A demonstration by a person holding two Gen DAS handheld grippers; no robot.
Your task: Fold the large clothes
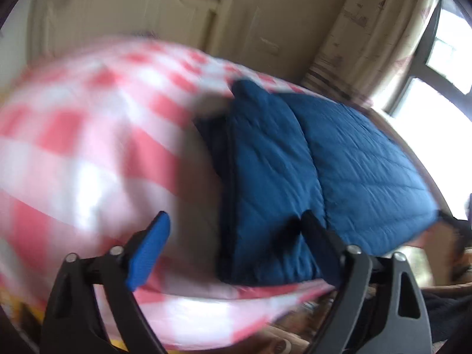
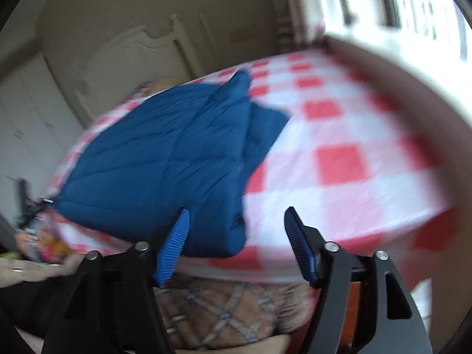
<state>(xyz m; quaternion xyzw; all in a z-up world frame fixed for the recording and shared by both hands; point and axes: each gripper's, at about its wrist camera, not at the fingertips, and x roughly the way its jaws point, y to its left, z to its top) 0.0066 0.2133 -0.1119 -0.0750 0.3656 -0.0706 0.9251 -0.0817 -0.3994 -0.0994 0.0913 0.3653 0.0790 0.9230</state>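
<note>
A folded blue quilted garment (image 1: pixel 295 159) lies on a table draped in a red-and-white checked cloth (image 1: pixel 88 135), seen through motion blur from two handheld grippers. In the left wrist view, the left gripper (image 1: pixel 233 244) stands with its jaws wide apart above the near edge of the table, one blue ribbed pad (image 1: pixel 149 249) over the cloth and the other dark finger against the garment's near end; nothing is clamped between them. In the right wrist view, the right gripper (image 2: pixel 236 244) is likewise parted and empty, its blue pads (image 2: pixel 174 244) framing the garment's near corner (image 2: pixel 215 230) without pressing it. Cream panelled cabinet doors (image 2: pixel 124 59) stand behind the table, and a bright window (image 1: pixel 442 67) lies to one side. No brand, label or legible writing shows on the garment or elsewhere.
</note>
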